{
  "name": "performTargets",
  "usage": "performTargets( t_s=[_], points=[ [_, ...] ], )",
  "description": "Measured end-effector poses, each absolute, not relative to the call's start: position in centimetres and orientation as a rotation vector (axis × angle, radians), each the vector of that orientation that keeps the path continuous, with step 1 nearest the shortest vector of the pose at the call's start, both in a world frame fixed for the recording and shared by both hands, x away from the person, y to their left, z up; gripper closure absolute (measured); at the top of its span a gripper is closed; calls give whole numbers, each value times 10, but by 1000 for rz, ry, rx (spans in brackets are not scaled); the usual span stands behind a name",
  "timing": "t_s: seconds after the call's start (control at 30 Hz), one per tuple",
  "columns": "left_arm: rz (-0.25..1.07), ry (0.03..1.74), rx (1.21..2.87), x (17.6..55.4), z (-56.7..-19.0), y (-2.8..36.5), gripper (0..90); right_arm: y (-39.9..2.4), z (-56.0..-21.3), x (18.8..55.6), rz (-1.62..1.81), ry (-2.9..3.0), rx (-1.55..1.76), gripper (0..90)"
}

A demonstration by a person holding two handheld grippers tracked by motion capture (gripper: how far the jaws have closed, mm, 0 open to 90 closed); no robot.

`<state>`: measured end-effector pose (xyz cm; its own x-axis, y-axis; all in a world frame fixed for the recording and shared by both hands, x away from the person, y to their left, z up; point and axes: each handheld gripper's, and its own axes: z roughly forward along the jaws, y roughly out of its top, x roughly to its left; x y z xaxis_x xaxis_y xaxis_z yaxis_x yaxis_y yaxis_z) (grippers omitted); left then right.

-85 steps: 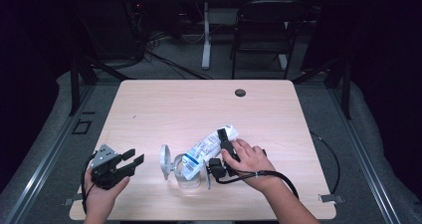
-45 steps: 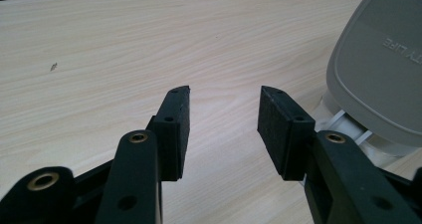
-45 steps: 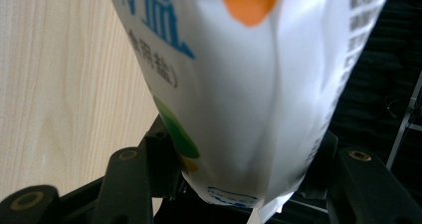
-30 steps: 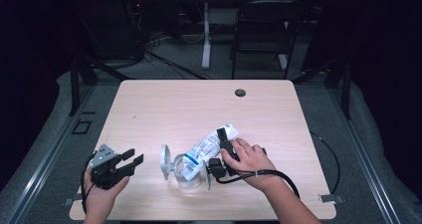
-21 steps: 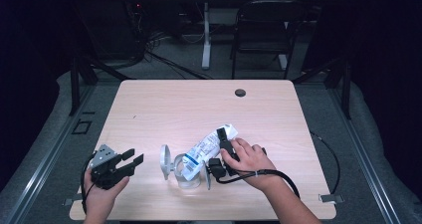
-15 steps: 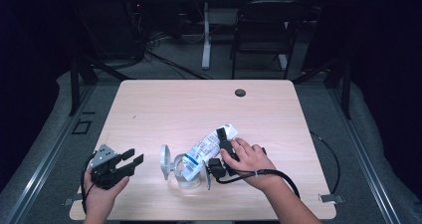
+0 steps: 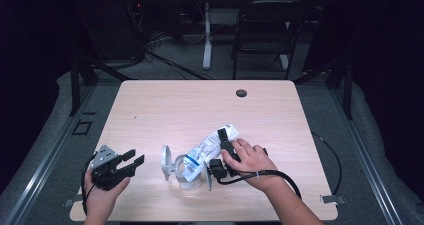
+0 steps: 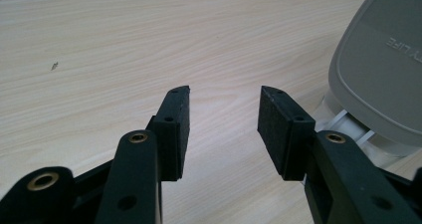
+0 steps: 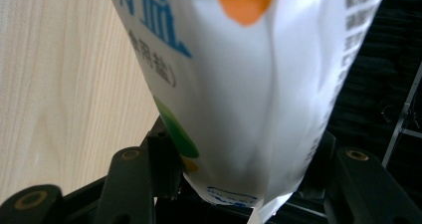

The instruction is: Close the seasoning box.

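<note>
- We are holding the left claw (image 7: 134,162) at about eight o'clock on the tabletop (image 7: 200,105), near its front edge, and it is sitting exactly where it sat in the earlier high views; its pads (image 8: 174,129) are standing wide apart over bare wood with nothing between them.
- We are gripping the white pouch (image 7: 207,150) with the right claw (image 7: 220,155) near six o'clock: in the right gripper view the pouch (image 9: 239,84) is filling the gap and both jaws are pressing on its sides.
- We are keeping the pouch tilted, its lower end resting in the mouth of the clear container (image 7: 187,177), whose grey flip lid (image 7: 165,160) is standing open at its nine o'clock side; the lid (image 8: 378,69) is looming just beside the left claw.
- Nothing is shifting across the earlier views: pouch, container and both hands are matching their former places. We are judging this a steady pouring hold, so the contents may be running in; whether anything is flowing we cannot tell.
- Farther off, at twelve o'clock, the dark cable hole (image 7: 241,93) is lying well apart from the work.
</note>
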<state>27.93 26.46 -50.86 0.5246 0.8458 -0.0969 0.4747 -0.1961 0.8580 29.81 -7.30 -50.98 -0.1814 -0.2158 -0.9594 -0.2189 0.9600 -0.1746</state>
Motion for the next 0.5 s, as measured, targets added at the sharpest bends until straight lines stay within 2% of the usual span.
performTargets(
  t_s=[0.5],
  points=[
    [504, 1093, 1843, 279, -509, 265, 565, -73, -509, 297, 0, 1764, -332, 486]
  ],
)
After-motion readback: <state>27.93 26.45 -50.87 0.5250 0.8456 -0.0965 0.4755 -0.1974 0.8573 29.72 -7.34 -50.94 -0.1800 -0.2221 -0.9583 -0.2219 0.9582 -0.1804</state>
